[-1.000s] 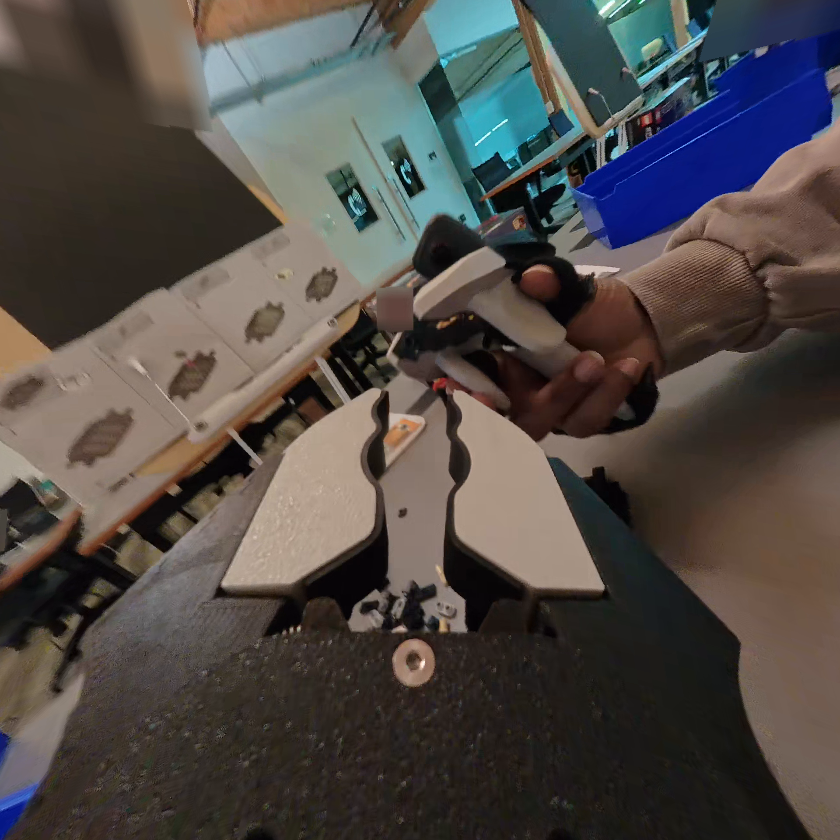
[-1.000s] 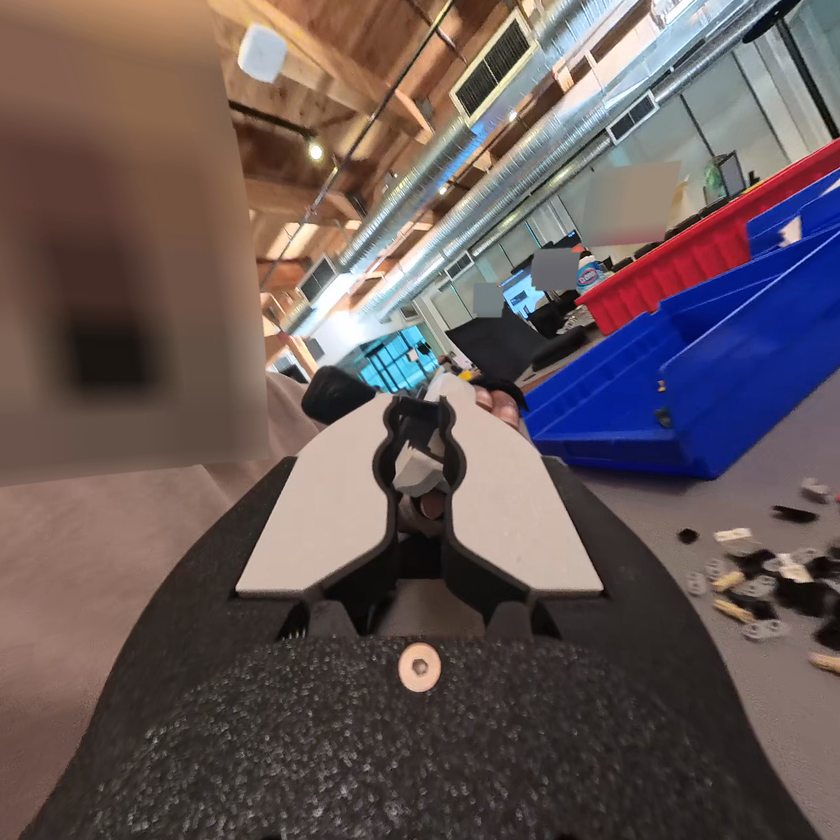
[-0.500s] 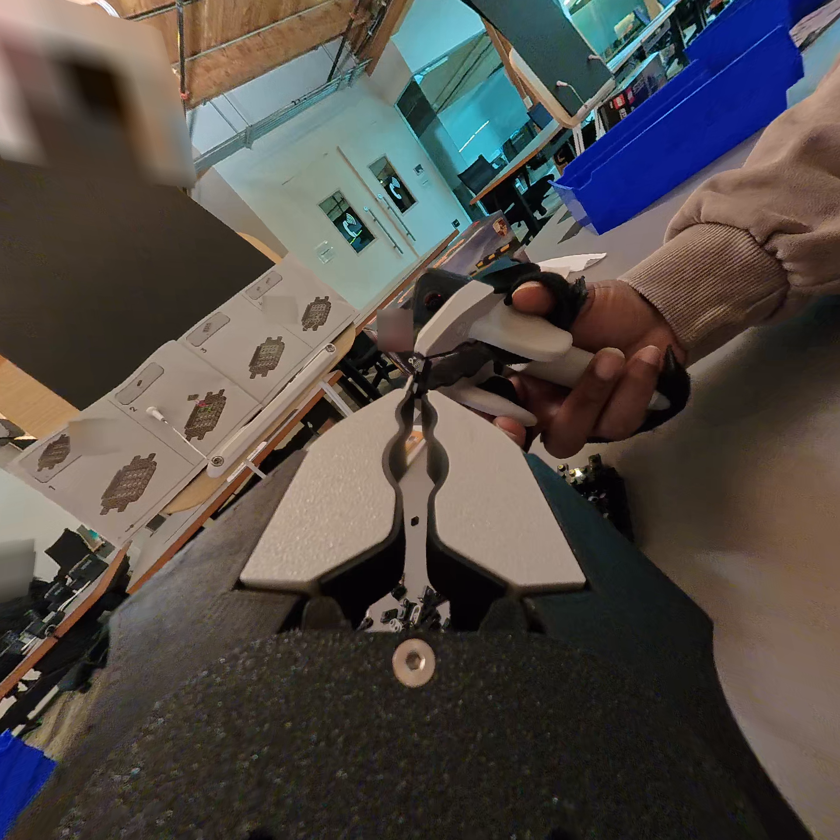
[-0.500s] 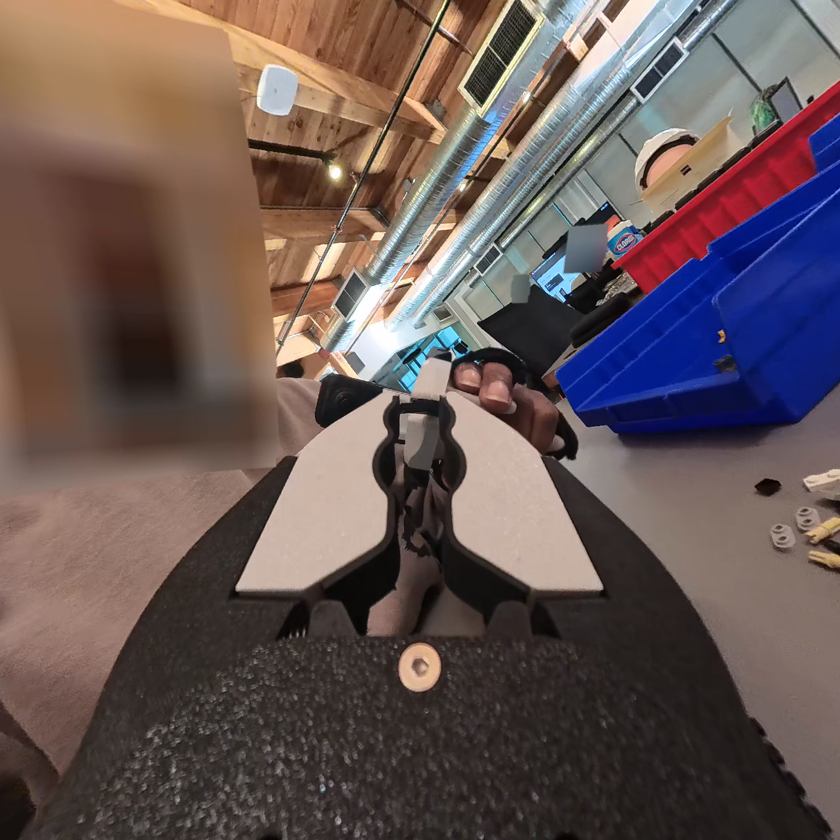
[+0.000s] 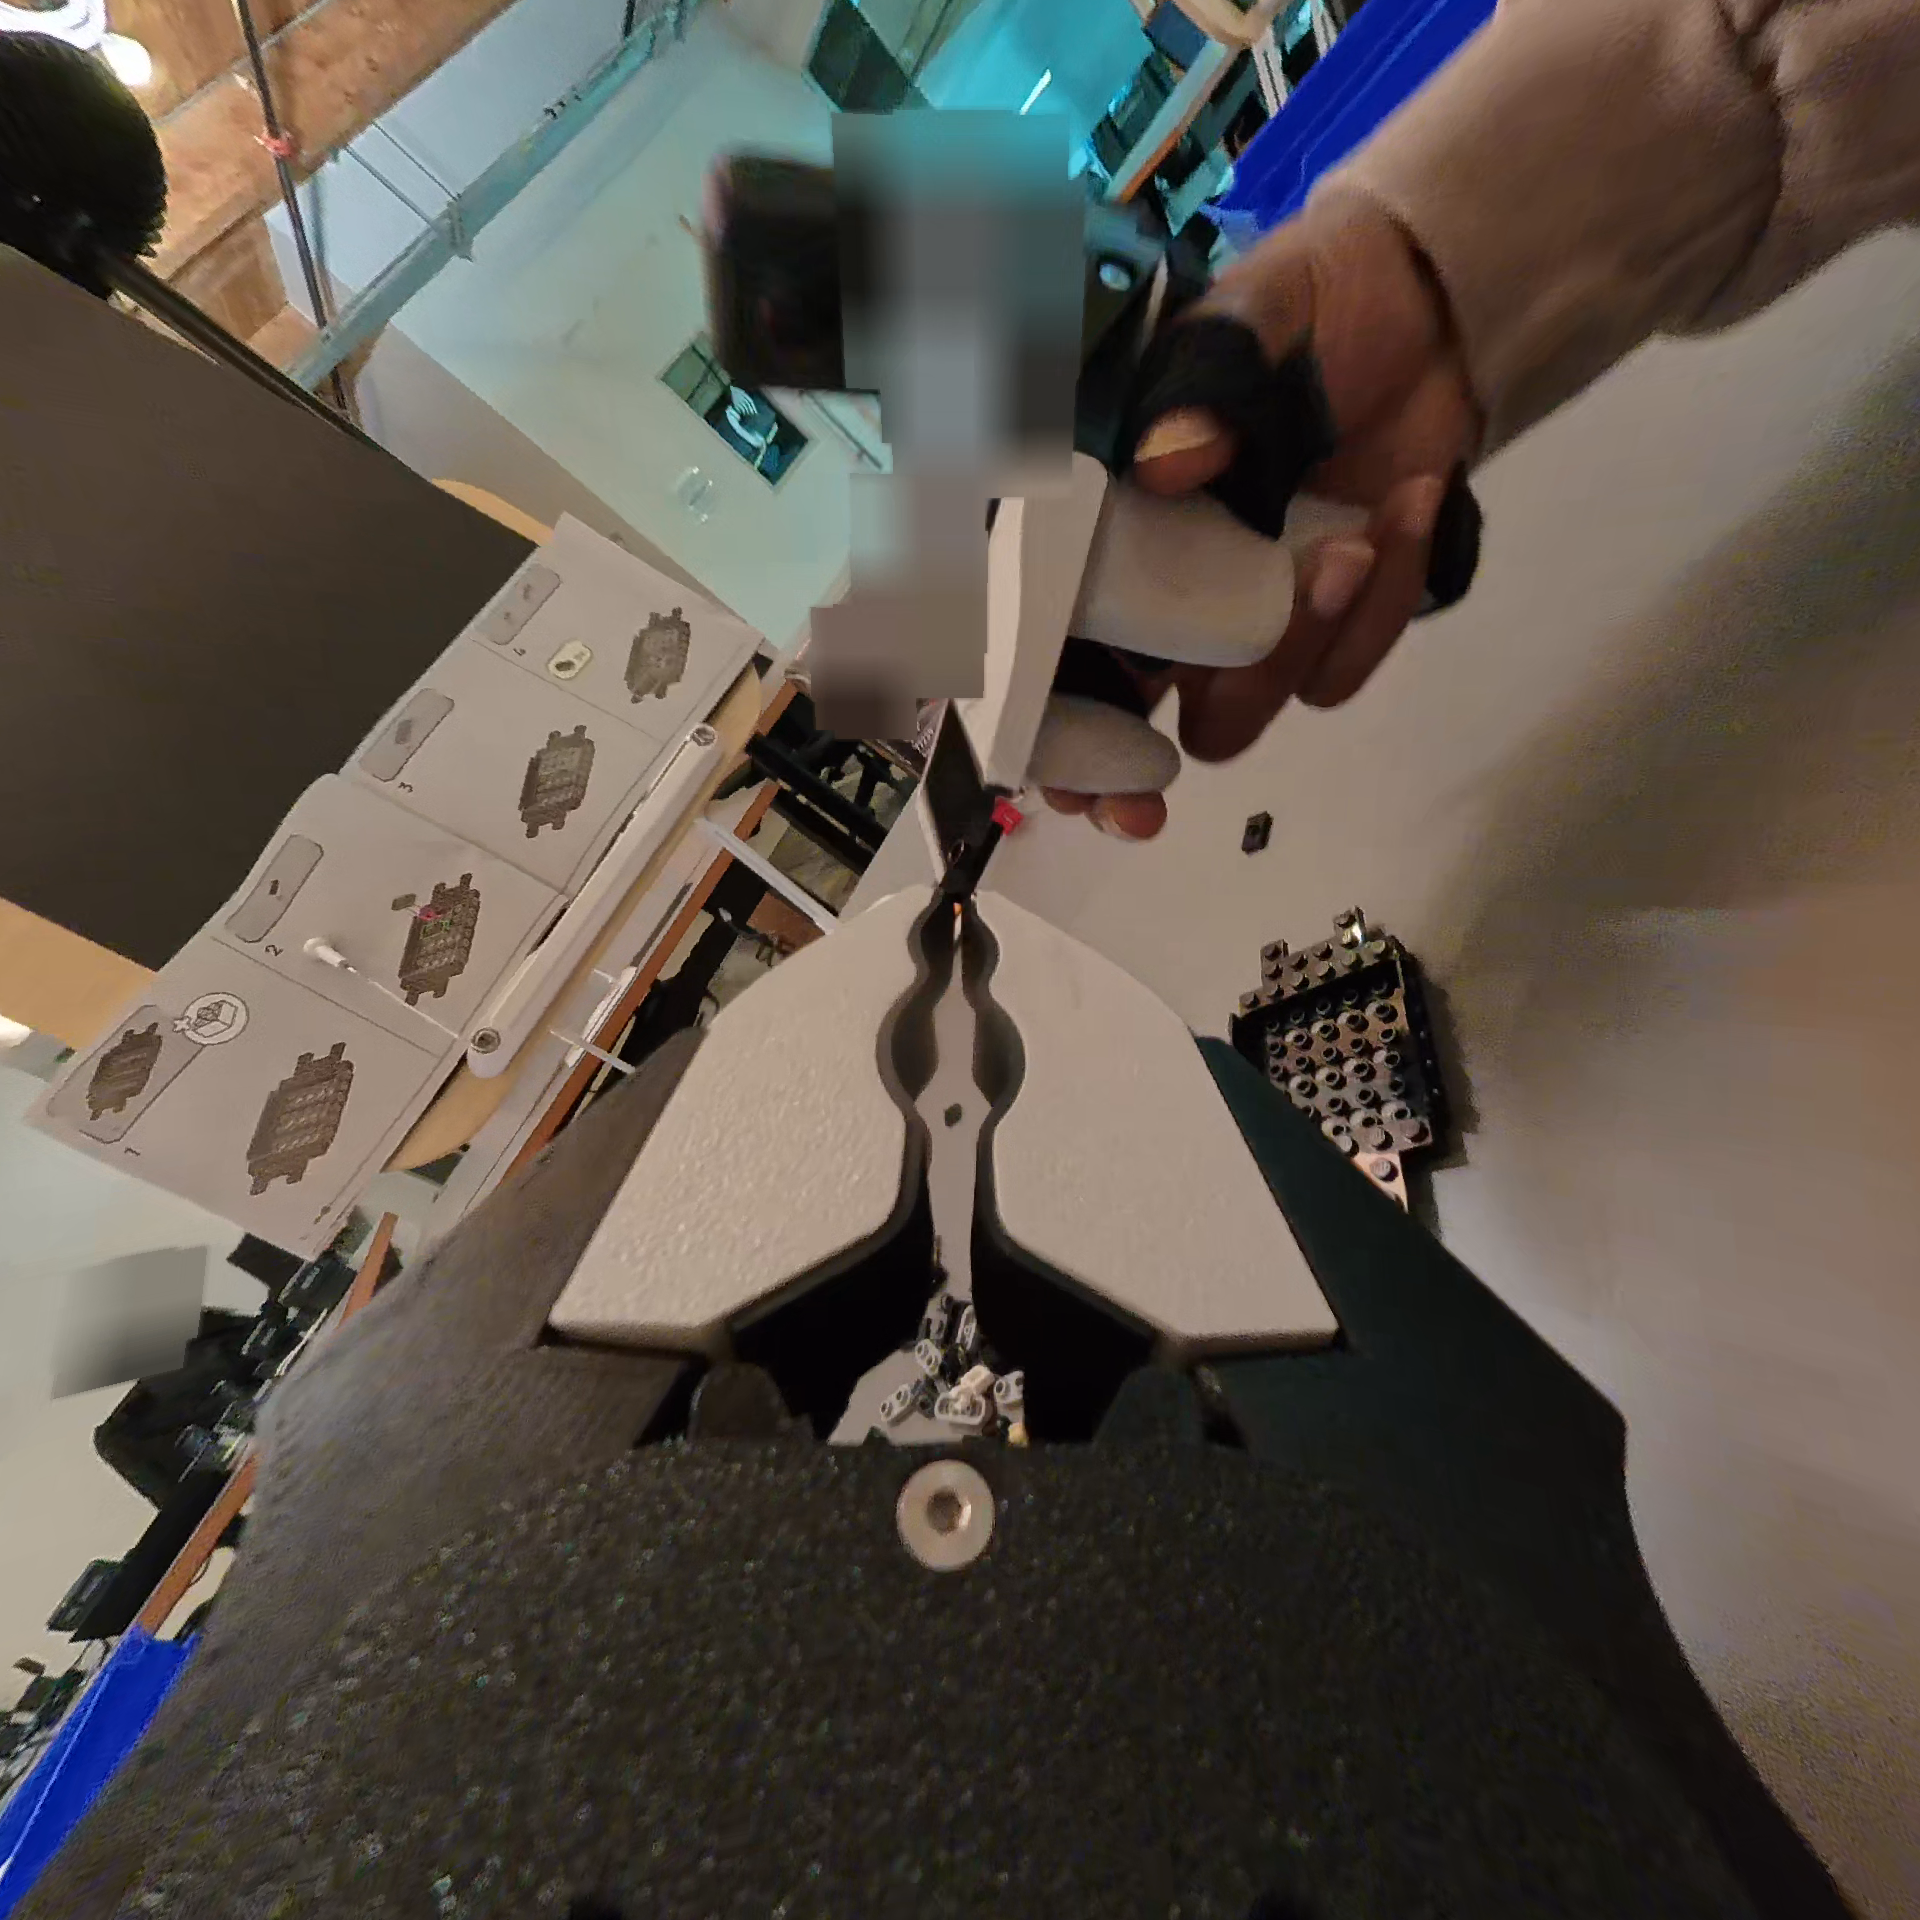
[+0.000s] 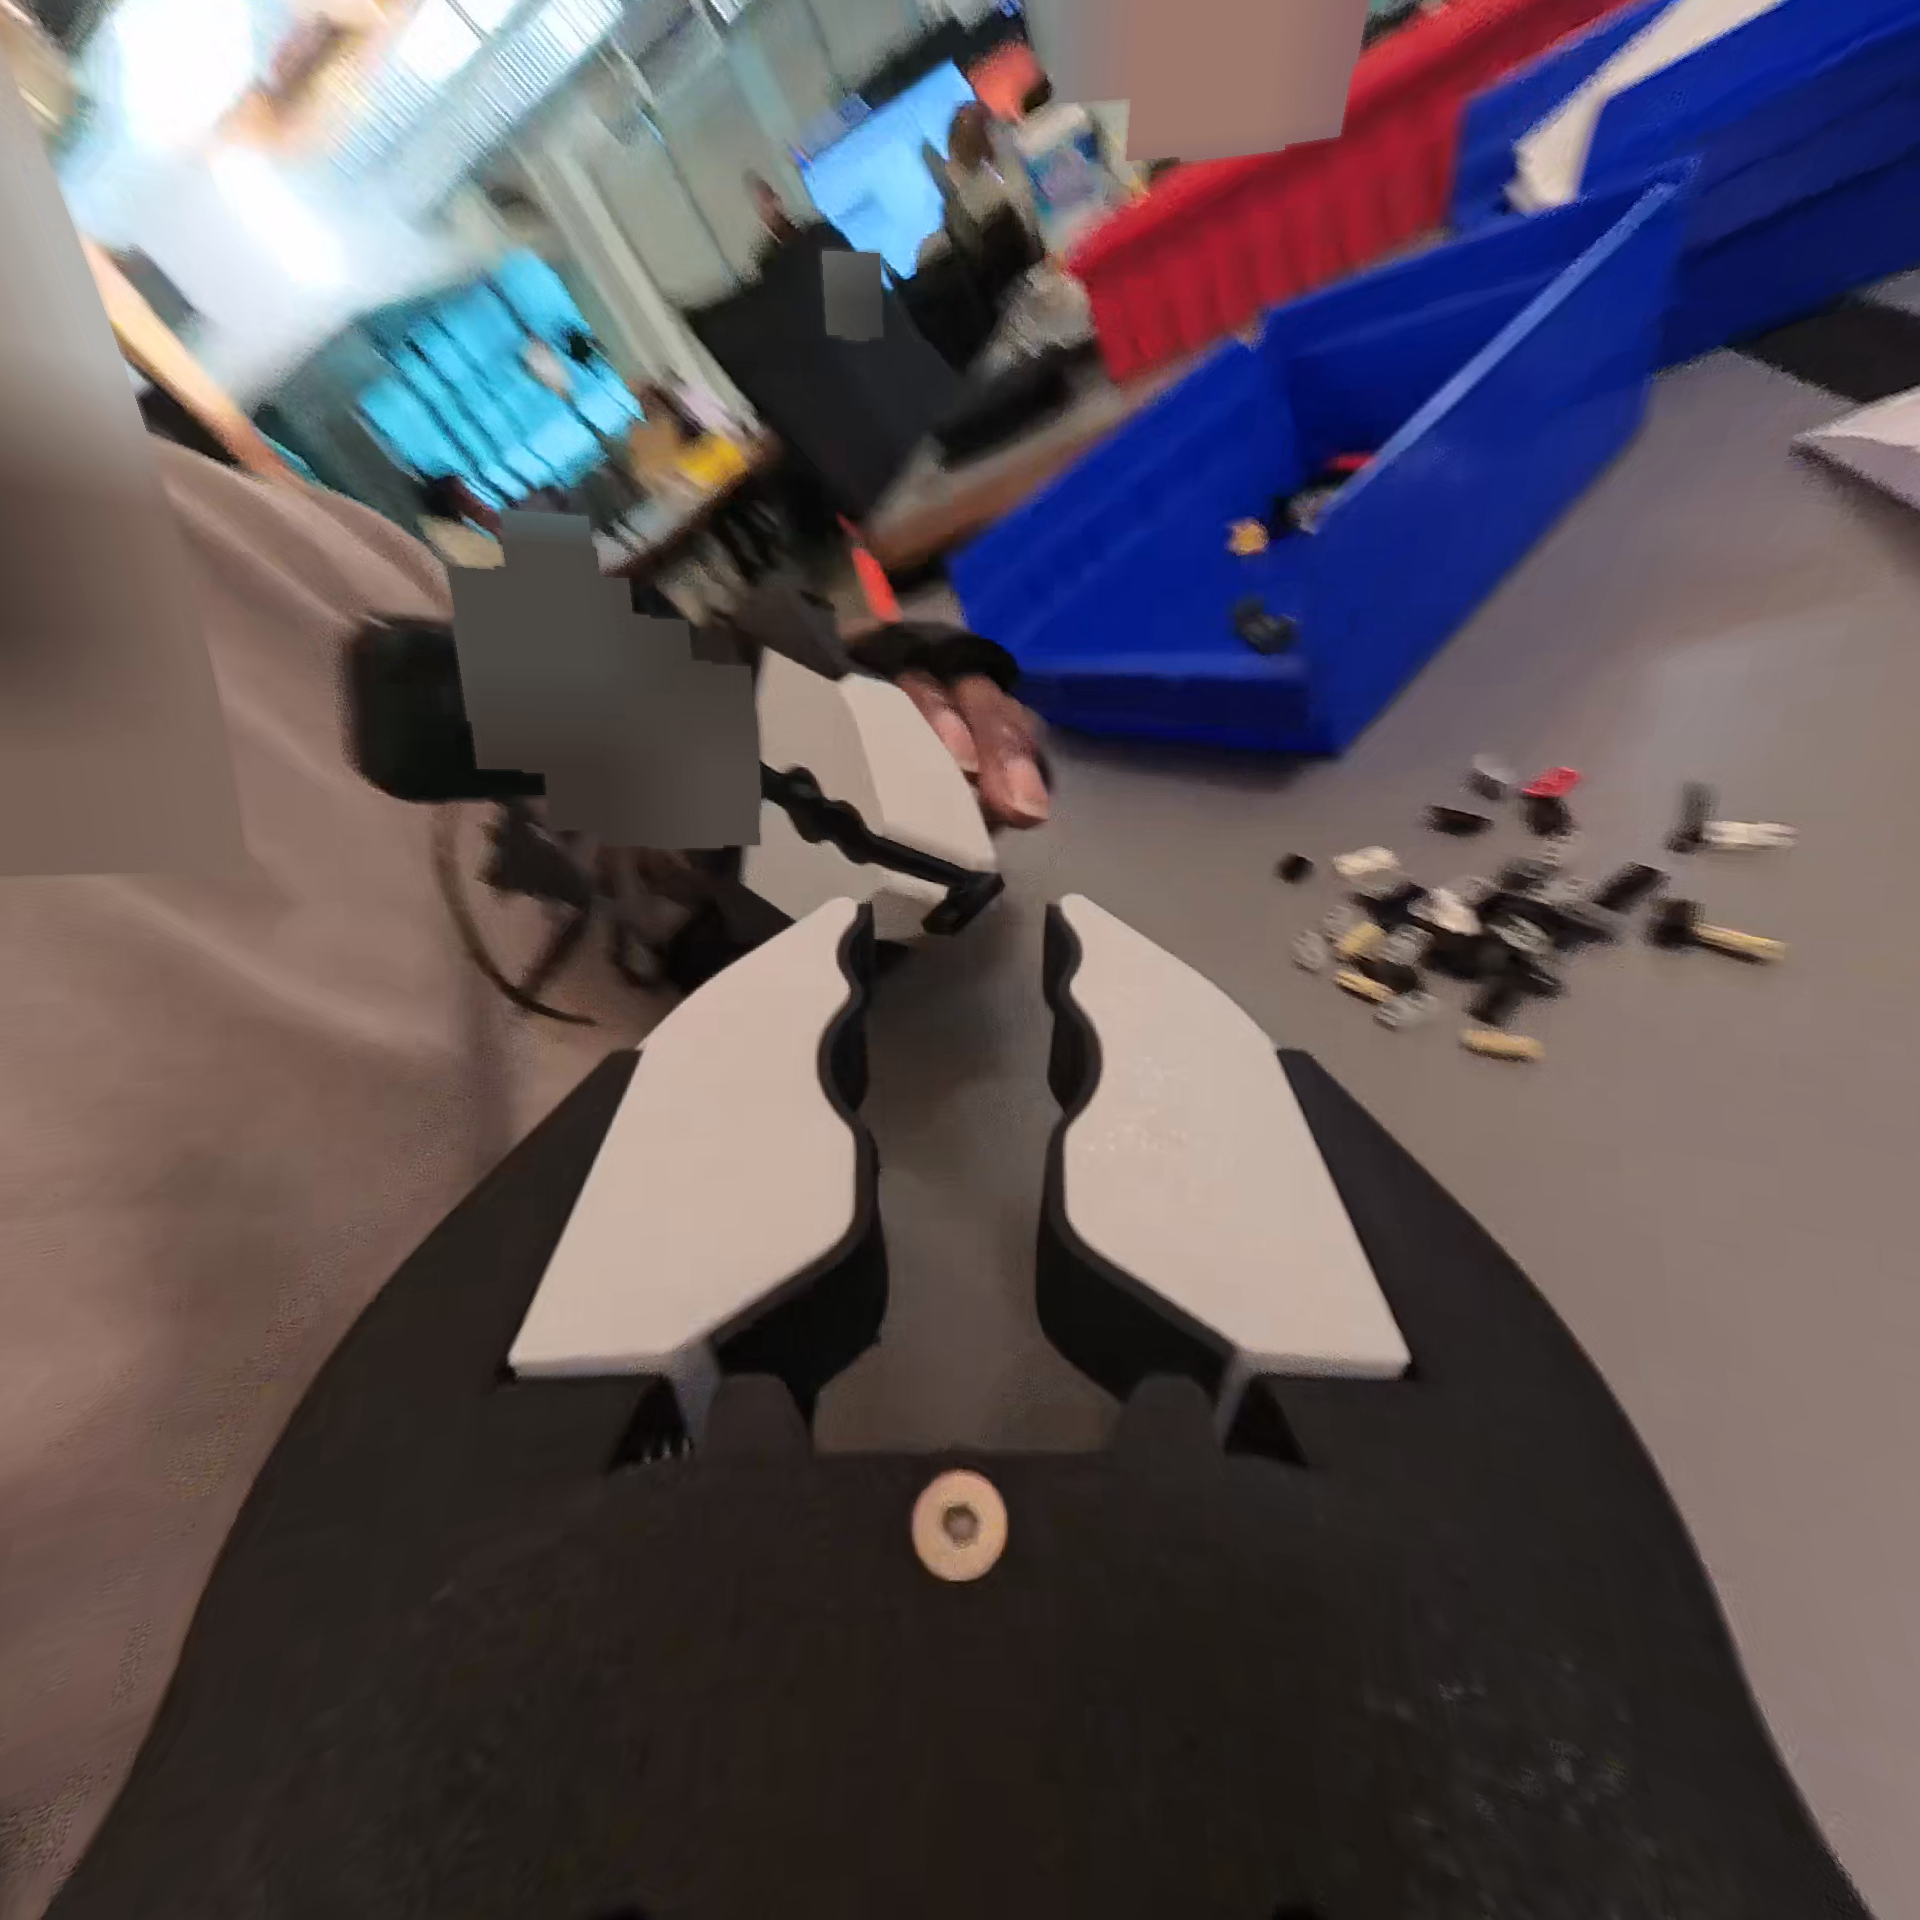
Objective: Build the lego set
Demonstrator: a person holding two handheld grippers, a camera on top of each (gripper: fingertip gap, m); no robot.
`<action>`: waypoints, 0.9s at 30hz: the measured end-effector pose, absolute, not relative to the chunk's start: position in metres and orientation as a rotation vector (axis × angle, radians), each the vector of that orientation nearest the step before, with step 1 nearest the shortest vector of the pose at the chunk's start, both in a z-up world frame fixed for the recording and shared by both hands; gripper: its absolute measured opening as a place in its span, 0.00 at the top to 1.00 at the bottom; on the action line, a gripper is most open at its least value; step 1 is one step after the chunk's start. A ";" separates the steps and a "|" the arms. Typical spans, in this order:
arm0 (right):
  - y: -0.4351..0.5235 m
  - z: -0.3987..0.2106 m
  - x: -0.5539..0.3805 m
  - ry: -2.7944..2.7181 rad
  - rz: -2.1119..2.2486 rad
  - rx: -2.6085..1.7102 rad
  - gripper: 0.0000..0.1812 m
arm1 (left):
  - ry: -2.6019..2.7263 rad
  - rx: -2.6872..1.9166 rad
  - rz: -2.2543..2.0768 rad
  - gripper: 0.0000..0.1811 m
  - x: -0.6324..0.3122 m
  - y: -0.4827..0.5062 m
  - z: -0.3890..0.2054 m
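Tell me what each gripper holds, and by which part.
Left gripper: small black piece, pinched at the jaws' tips; which end is unclear. Right gripper: nothing.

Each wrist camera is looking forward along its own tool, low over the grey worktop [image 6: 1558, 1195]. The left one is tilting steeply, facing the right tool [image 5: 961, 873] closely; both are sharing the loose brick pile [image 6: 1507, 925].

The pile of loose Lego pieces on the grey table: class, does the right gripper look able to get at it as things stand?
Probably yes. The right gripper is open and empty, and the pile of loose Lego pieces lies uncovered on the grey table, ahead and to its right; the left gripper is off to the other side.
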State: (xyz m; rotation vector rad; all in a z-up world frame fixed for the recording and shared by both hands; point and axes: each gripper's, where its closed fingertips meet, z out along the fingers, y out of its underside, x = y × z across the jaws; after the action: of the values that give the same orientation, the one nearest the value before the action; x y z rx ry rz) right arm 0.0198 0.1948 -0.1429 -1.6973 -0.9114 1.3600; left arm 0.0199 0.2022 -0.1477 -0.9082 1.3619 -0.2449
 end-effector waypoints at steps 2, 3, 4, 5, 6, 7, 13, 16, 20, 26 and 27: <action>0.197 -0.157 0.021 -1.011 1.103 -1.803 0.84 | 1.380 -0.923 -0.226 0.99 0.022 0.204 -0.153; 0.200 -0.165 0.023 -1.049 0.961 -1.841 0.85 | 1.390 -0.931 -0.216 0.99 0.023 0.205 -0.156; 0.203 -0.170 0.024 -1.078 0.849 -1.853 0.87 | 1.400 -0.937 -0.205 0.99 0.024 0.205 -0.158; 0.205 -0.170 0.024 -1.086 0.776 -1.841 0.89 | 1.414 -0.947 -0.189 0.99 0.024 0.207 -0.162; 0.205 -0.171 0.024 -1.093 0.732 -1.835 0.91 | 1.427 -0.955 -0.174 0.99 0.025 0.208 -0.165; 0.205 -0.171 0.023 -1.105 0.701 -1.825 0.93 | 1.437 -0.957 -0.170 0.99 0.025 0.208 -0.168; 0.207 -0.180 0.028 -1.222 0.633 -1.785 0.96 | 1.451 -1.028 -0.242 1.00 0.028 0.208 -0.177; 0.231 -0.206 0.075 -1.354 0.495 -1.829 0.96 | 1.419 -1.138 -0.322 1.00 0.024 0.218 -0.183; 0.250 -0.246 0.138 -1.438 0.515 -2.027 0.96 | 1.334 -1.287 -0.459 0.99 0.013 0.236 -0.187; 0.245 -0.272 0.154 -1.559 0.554 -2.142 0.96 | 1.295 -1.343 -0.504 0.98 0.008 0.247 -0.190; 0.243 -0.274 0.155 -1.569 0.559 -2.151 0.95 | 1.298 -1.342 -0.498 0.98 0.008 0.247 -0.191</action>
State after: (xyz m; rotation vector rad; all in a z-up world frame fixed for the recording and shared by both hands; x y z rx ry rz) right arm 0.1550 0.2431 -0.2744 -2.1509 -1.5688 0.5589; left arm 0.0081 0.2466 -0.1906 -1.3421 1.2982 -0.4981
